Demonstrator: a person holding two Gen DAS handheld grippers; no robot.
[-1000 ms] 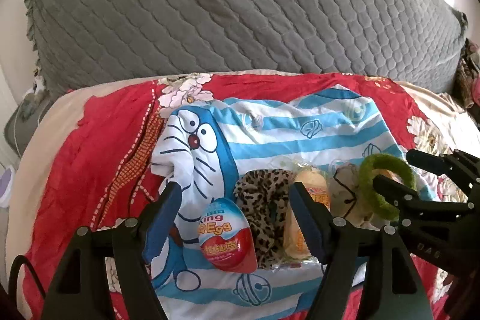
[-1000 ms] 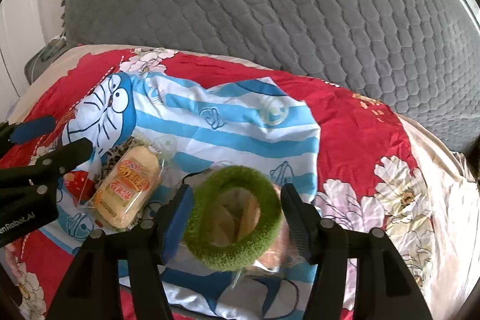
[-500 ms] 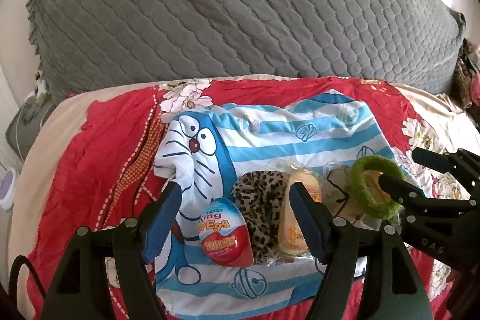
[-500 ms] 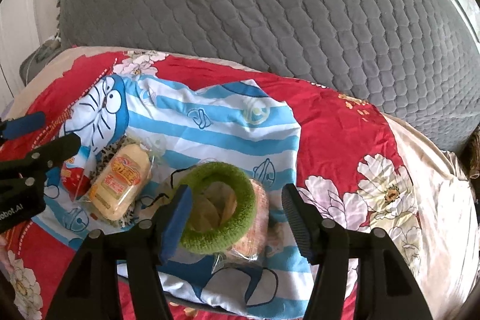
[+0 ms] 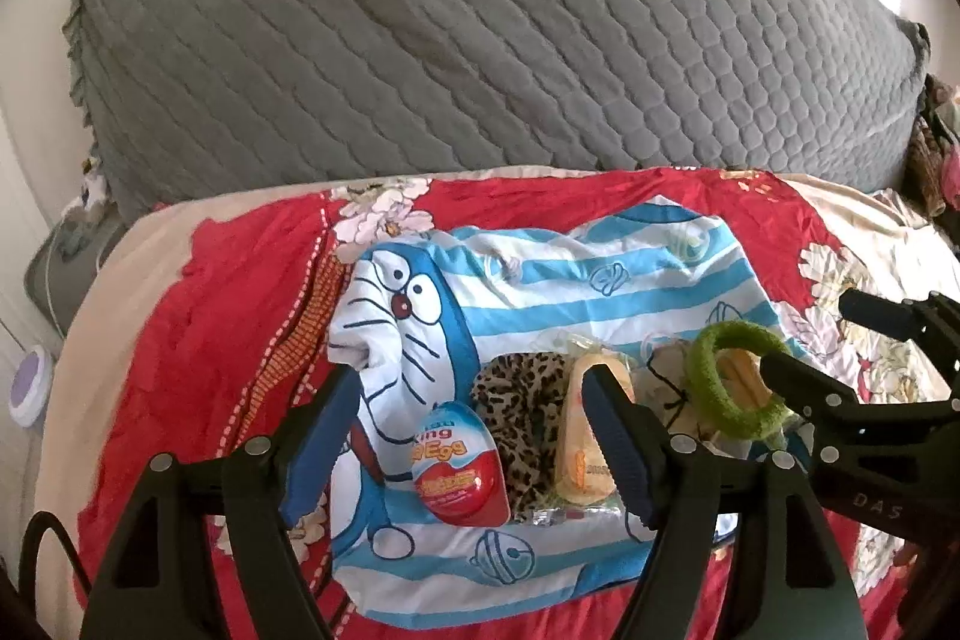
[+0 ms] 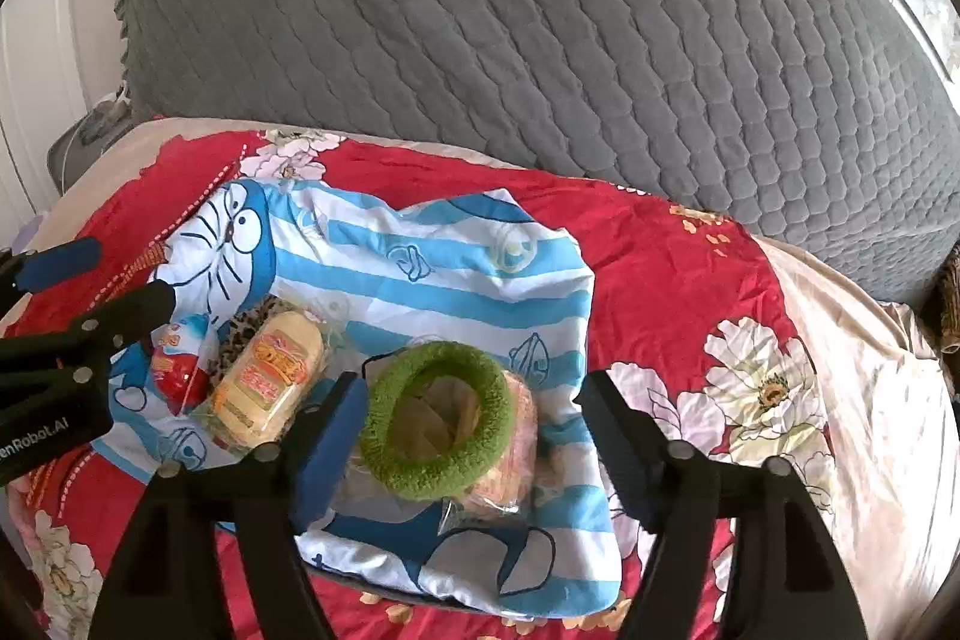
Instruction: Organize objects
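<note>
A blue-striped cartoon cloth (image 5: 540,280) (image 6: 432,274) lies on a red floral sheet and bears the items. A red-and-white toy egg (image 5: 456,472) (image 6: 180,358), a leopard scrunchie (image 5: 522,412), a wrapped yellow bun (image 5: 585,442) (image 6: 270,376) and a green fuzzy hair ring (image 5: 732,382) (image 6: 438,418) on a wrapped snack (image 6: 510,460) lie in a row. My left gripper (image 5: 474,436) is open above the egg and scrunchie. My right gripper (image 6: 474,430) is open and empty, its jaws either side of the green ring.
A grey quilted cover (image 5: 450,28) (image 6: 540,10) rises behind the red sheet (image 5: 210,340) (image 6: 660,268). A round lilac object (image 5: 27,385) sits at the far left, off the bed. Dark patterned clutter (image 5: 930,148) lies at the right edge.
The right gripper has opened wider and pulled back, leaving the green ring on the wrapped snack. Both grippers have drawn back a little from the cloth.
</note>
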